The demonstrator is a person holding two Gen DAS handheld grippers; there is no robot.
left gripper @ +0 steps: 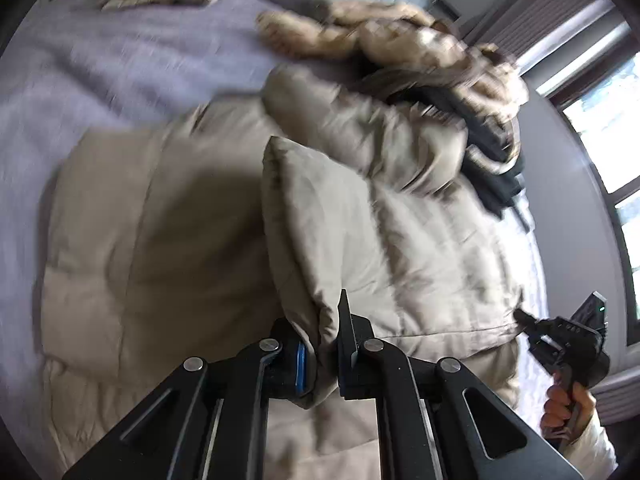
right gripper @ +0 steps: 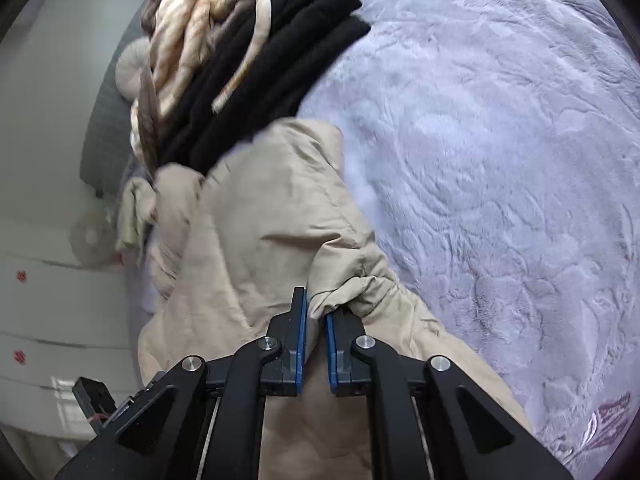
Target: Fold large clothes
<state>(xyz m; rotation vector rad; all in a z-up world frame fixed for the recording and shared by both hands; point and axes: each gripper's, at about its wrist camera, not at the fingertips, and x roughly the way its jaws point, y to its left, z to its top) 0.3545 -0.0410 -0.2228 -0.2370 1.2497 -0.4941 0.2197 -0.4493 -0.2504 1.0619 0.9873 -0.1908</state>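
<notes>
The beige padded coat [left gripper: 168, 240] lies spread on the lilac bed cover [right gripper: 500, 140], and both the left tongs [left gripper: 326, 344] and the right tongs [right gripper: 316, 320] are closed, each pinching a fold of its fabric.

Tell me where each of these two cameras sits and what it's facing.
Left wrist: on the left gripper, angled down at the beige coat it pinches; the right gripper and a hand show at right.
Right wrist: on the right gripper, angled down at a pinched coat fold, lavender blanket beyond.
Shared: coat, blanket, dark clothes pile.
</notes>
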